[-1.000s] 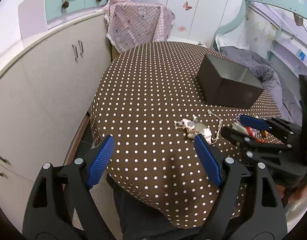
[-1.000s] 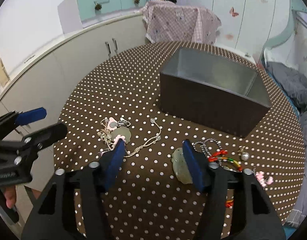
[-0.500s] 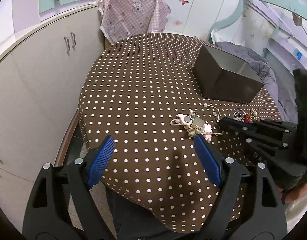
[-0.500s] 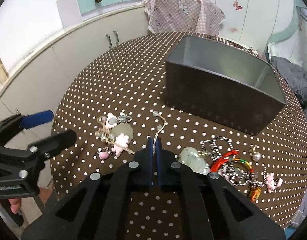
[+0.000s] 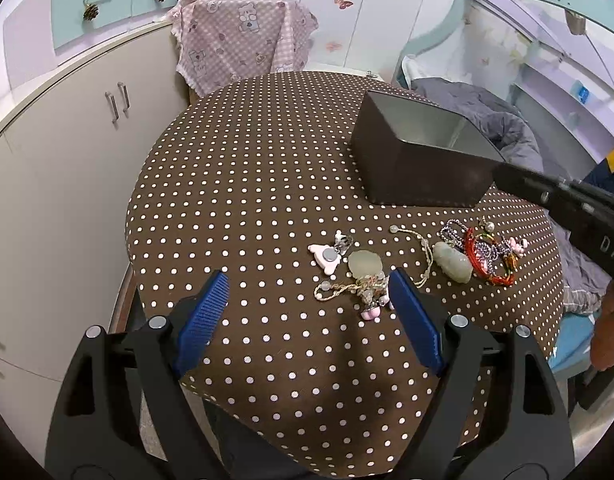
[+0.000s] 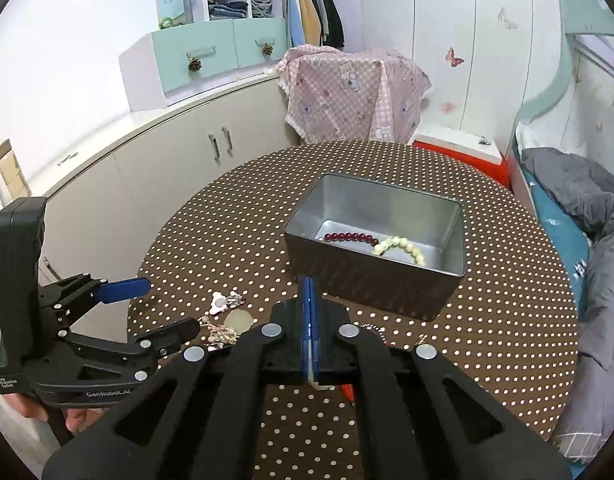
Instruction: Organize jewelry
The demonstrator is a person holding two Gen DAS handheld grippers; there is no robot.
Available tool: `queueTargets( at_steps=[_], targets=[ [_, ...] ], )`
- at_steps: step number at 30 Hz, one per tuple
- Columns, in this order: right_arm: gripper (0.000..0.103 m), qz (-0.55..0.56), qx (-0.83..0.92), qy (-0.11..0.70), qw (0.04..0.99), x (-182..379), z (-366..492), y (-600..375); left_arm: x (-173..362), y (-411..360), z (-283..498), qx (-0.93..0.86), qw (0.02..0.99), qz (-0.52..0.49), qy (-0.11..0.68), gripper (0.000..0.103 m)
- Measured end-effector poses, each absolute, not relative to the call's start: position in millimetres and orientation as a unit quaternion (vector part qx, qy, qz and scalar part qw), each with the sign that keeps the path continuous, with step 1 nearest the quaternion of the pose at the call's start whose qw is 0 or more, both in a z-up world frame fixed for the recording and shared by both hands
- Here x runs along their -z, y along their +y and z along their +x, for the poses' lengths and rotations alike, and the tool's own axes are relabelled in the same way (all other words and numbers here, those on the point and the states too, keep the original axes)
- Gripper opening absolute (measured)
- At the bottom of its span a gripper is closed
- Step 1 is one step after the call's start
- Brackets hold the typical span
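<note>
Loose jewelry lies on the dotted tablecloth [image 5: 247, 200]: a pink charm [image 5: 326, 256], a pale disc [image 5: 365, 264], a beaded cord [image 5: 425, 254], a green jade pendant [image 5: 453, 262] and a red bracelet tangle [image 5: 489, 252]. My left gripper [image 5: 309, 312] hangs open just short of the pale disc, gripping nothing. My right gripper [image 6: 309, 320] is shut, raised above the table in front of the dark box [image 6: 371, 284]. Nothing shows hanging from it. Inside the box lie a dark red bead bracelet [image 6: 349, 237] and a cream bead bracelet [image 6: 399, 248]. The left gripper [image 6: 155, 308] shows at the left.
White cabinets [image 6: 167, 160] curve along the left of the round table. A chair draped in pink checked cloth [image 6: 355, 96] stands behind it. A bed with grey bedding [image 6: 587, 208] is on the right. A hand [image 5: 609, 336] shows at the right edge.
The right gripper went from half open over the jade pendant to shut, then rose, so the inside of the box now shows. The jewelry stayed on the table. The left gripper shifted slightly.
</note>
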State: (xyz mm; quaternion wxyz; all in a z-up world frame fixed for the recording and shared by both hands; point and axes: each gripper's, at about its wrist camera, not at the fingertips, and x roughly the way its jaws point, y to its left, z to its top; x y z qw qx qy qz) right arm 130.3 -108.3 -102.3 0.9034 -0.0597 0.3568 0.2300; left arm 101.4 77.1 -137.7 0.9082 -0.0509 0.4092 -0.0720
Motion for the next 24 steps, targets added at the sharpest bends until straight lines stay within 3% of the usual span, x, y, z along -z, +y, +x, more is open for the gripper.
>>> queueTargets(
  at_steps=[6,7,10,16,17,19,24],
  targets=[
    [0.023,-0.088,-0.272,0.401,0.870,135.2,128.3,-79.7,138.8,90.8,98.0,0.045,0.908,-0.057,0.412,0.081],
    [0.031,-0.093,-0.282,0.405,0.865,139.2,127.8,-73.6,139.5,94.5,97.5,0.041,0.908,-0.059,0.413,0.081],
    [0.035,-0.113,-0.295,0.410,0.856,147.8,128.6,-59.9,141.8,110.3,93.9,0.017,0.908,-0.068,0.414,0.081],
    [0.035,-0.144,-0.308,0.426,0.838,165.5,133.8,-34.7,147.4,129.7,89.5,-0.001,0.905,-0.081,0.417,0.081],
    [0.032,-0.149,-0.306,0.431,0.835,169.8,134.7,-30.6,148.5,130.3,89.4,-0.002,0.905,-0.082,0.418,0.081],
    [0.016,-0.167,-0.296,0.425,0.839,173.8,133.5,-27.3,152.2,131.8,89.3,-0.003,0.902,-0.084,0.423,0.081],
    [0.011,-0.151,-0.286,0.425,0.846,168.3,138.2,-37.2,158.0,128.3,91.8,0.008,0.899,-0.086,0.429,0.081]
  ],
)
